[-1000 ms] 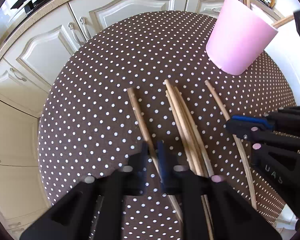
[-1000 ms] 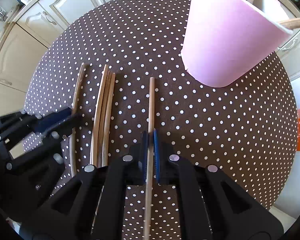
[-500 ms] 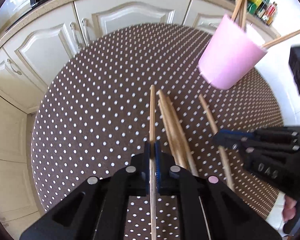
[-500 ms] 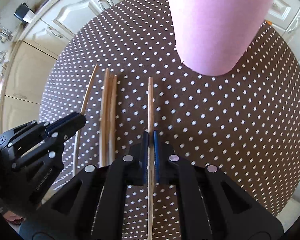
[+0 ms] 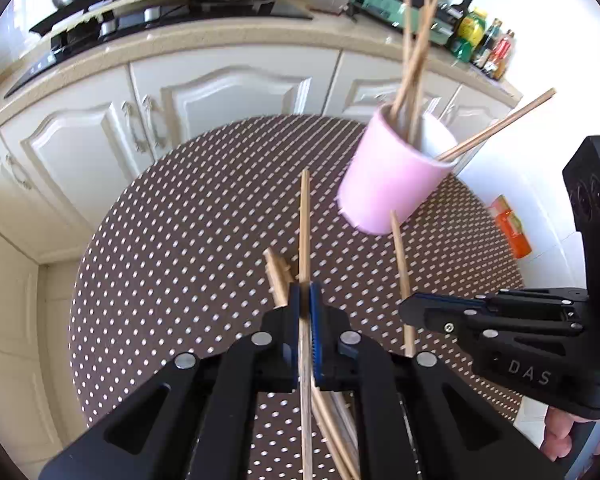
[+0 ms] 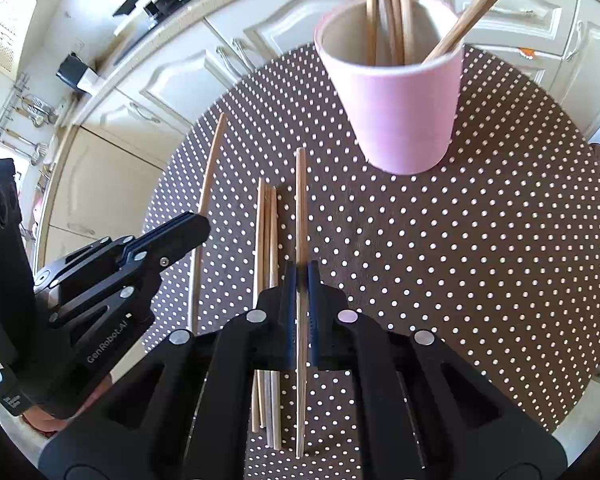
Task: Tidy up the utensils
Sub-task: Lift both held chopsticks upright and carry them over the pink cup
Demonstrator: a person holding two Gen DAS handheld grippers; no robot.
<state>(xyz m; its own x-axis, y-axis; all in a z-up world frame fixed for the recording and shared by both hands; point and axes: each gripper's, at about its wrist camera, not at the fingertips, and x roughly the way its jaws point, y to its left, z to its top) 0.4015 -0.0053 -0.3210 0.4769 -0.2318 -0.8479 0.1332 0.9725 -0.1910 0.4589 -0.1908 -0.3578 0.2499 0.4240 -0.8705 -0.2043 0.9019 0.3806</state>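
Left gripper (image 5: 305, 300) fingers clamp one chopstick (image 5: 304, 220); right gripper (image 6: 301, 280) fingers pinch another (image 6: 300, 208), both aimed toward the pink cup (image 6: 400, 104) near the tabletop's (image 6: 480, 240) far edge.

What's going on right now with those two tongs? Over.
Left tongs shut on one chopstick. Right tongs shut on another. Pink cup ahead, nothing blocking.

left tongs (image 5: 304, 300): raised chopstick (image 5: 305, 232) off table | right tongs (image 6: 301, 276): likewise lifted
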